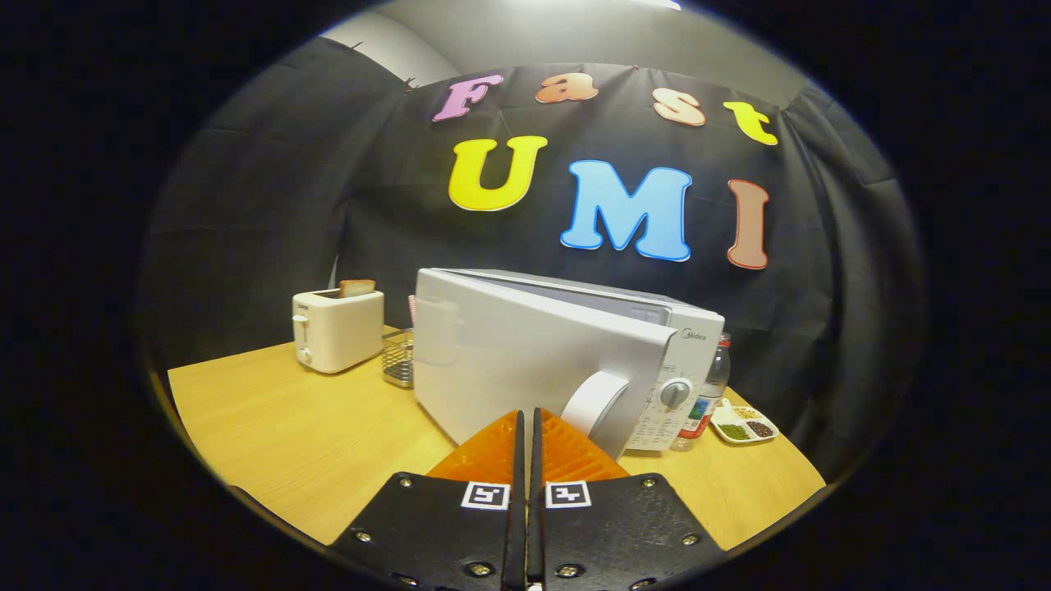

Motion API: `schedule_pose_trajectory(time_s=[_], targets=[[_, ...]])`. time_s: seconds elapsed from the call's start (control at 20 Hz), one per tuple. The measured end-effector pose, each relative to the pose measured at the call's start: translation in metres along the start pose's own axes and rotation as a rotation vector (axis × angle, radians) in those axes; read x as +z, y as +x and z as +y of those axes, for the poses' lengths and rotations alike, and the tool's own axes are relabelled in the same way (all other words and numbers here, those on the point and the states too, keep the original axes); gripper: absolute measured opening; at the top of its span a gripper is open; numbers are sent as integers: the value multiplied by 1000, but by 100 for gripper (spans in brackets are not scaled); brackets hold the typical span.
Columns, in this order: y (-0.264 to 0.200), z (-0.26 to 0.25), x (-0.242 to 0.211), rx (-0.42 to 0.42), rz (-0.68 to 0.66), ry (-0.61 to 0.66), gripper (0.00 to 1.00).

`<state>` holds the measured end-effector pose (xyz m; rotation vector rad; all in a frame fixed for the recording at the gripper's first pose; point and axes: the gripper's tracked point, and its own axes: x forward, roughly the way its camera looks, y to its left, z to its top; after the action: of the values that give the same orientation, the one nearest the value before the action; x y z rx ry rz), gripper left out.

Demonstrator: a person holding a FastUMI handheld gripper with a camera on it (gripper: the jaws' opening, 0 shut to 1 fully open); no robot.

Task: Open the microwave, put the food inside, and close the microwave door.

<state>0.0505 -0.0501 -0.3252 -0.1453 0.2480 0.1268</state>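
Gripper [525, 419] nearest: fingers pressed together, nothing held, tips at the microwave door [534, 361]. Microwave [649, 328] just ahead; door looks partly swung out, its round handle [593, 404] just right of tips. Risk, my judgement: closed tips could skid off the smooth door or nudge the oven. Count: one microwave, one toaster [337, 330] ahead-left holding one toast slice [356, 287], one bottle [708, 394], one snack dish [743, 427] ahead-right

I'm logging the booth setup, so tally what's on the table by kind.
Appliances: 2, microwave and toaster
Containers: 3, wire basket, bottle, snack dish
Total: 5
Gripper fingers are shut, empty, just short of the microwave door.
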Motion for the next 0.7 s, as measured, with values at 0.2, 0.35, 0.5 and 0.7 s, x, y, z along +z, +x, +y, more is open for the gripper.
schedule_pose_trajectory(time_s=[0.2, 0.35, 0.5, 0.7], targets=[[36, -31, 2, -72, 10, 34, 2], [56, -46, 0, -95, 19, 55, 2], [73, -56, -1, -119, 9, 54, 2], [98, -64, 2, -144, -4, 50, 2]])
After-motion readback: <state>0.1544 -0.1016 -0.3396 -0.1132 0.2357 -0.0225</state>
